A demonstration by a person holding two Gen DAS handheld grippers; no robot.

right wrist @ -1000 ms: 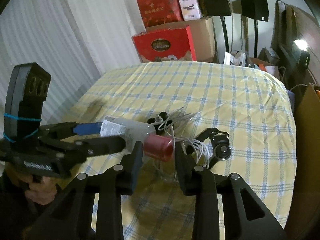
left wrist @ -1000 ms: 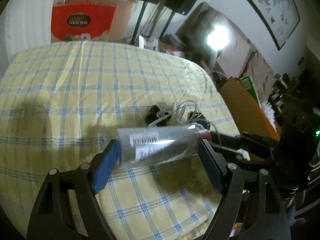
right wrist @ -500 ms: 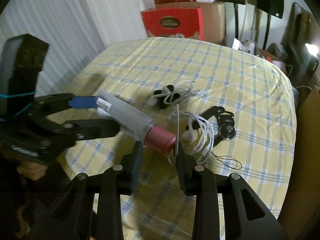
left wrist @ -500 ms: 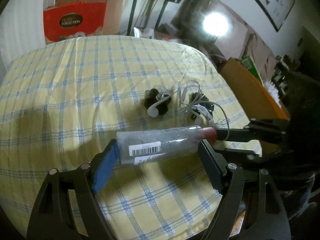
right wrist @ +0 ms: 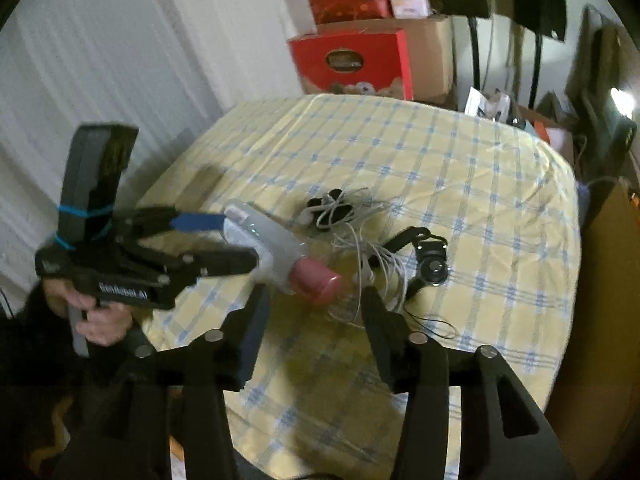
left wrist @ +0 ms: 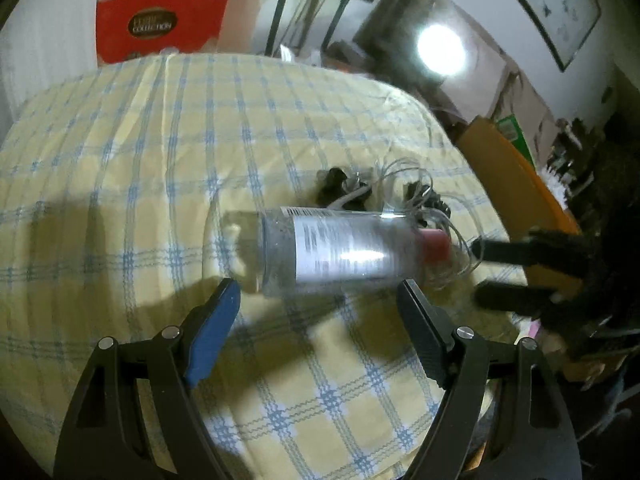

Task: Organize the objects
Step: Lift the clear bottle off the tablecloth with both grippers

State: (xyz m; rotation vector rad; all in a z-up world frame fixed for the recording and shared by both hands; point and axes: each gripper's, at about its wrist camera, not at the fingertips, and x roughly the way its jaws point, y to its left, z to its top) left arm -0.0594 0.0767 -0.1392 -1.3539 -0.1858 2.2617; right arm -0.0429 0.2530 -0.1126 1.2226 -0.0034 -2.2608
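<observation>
Bottle, clear with a printed label and a pink cap, lies on its side just on the near side of the white earphone tangle, cap end toward the tangle. Motion blur hides whether it rests on the checked tablecloth or hangs just above it.

The left tongs stand wide open. From their own camera the bottle sits just past their tips, on the tangle's side, and no pad visibly presses it. The right camera shows the blue tip by the bottle's base, but contact cannot be told.

The right tongs are opening, on the near side of the tangle. The cap lies between their tips with a gap on each side, so nothing is gripped.

As I judge it, nothing holds the bottle, and a round bottle on its side can roll. It may run into the tangle and drag the cords, or head for the table edge away from the tangle. A regrip at the cap could also catch a loose white cord, since some lie right beside it. The black lanyard piece, on the tangle's far side, looks safe.
</observation>
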